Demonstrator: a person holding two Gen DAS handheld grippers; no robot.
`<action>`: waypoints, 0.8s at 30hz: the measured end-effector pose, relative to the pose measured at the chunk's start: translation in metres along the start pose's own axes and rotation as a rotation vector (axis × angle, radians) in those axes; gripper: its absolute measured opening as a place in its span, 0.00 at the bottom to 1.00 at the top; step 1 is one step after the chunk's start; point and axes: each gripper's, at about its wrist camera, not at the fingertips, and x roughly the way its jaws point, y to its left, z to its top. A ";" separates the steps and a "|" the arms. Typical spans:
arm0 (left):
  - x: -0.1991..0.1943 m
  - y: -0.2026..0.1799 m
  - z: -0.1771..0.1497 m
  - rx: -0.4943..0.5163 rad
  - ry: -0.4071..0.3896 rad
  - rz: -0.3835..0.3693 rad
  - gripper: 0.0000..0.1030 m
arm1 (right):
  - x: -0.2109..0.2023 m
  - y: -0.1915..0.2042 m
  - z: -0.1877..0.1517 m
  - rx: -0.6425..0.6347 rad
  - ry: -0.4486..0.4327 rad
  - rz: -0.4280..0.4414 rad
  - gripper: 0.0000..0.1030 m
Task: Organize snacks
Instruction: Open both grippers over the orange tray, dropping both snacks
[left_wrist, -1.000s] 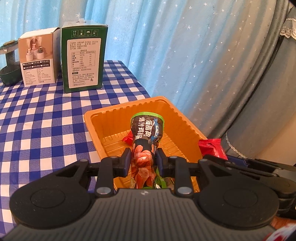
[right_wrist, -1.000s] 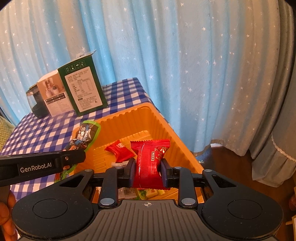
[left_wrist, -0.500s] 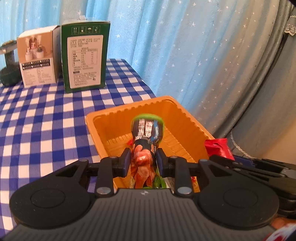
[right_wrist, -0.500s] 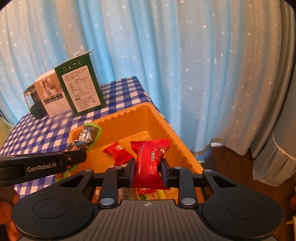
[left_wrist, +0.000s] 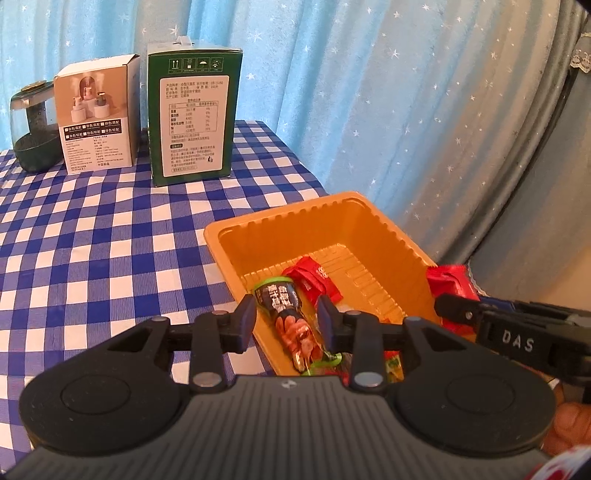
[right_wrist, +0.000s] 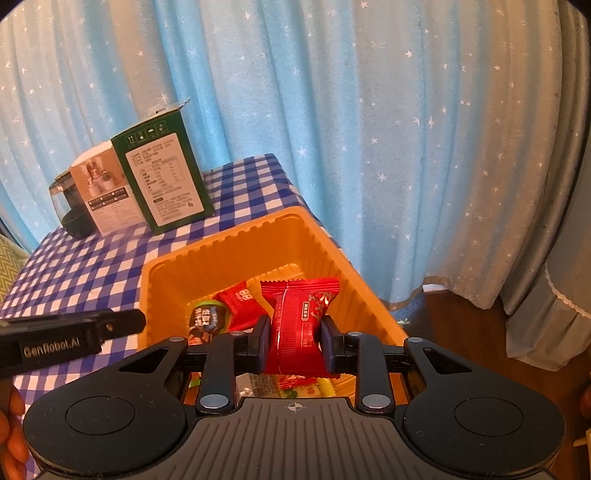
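Observation:
An orange tray (left_wrist: 373, 236) (right_wrist: 317, 240) stands at the table's right edge. My left gripper (left_wrist: 287, 322) is open above its near end. The green-topped dark snack pack (left_wrist: 290, 321) (right_wrist: 206, 321) lies loose in the tray below the fingers, beside a small red packet (left_wrist: 314, 278) (right_wrist: 238, 304). More wrappers lie at the tray's near end. My right gripper (right_wrist: 293, 339) is shut on a red snack packet (right_wrist: 299, 325) (left_wrist: 448, 282), held upright over the tray's right side.
A green box (left_wrist: 192, 118) (right_wrist: 162, 184), a white box (left_wrist: 98, 116) (right_wrist: 98, 192) and a dark glass jar (left_wrist: 31, 129) stand at the back of the blue checked tablecloth (left_wrist: 92, 240). A starred blue curtain (right_wrist: 332, 110) hangs behind.
My left gripper has opened and let go of the green-topped pack, which now lies in the tray. The right gripper still holds the red packet, little moved.

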 end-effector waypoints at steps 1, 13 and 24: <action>-0.001 -0.001 -0.001 0.001 0.002 -0.001 0.31 | 0.000 0.001 0.000 -0.001 0.000 0.003 0.28; -0.009 -0.005 -0.001 0.010 -0.001 -0.006 0.31 | -0.003 0.008 0.006 -0.007 -0.005 0.014 0.28; -0.011 0.000 -0.004 0.000 0.001 -0.001 0.33 | 0.004 0.008 0.008 0.003 0.005 0.040 0.28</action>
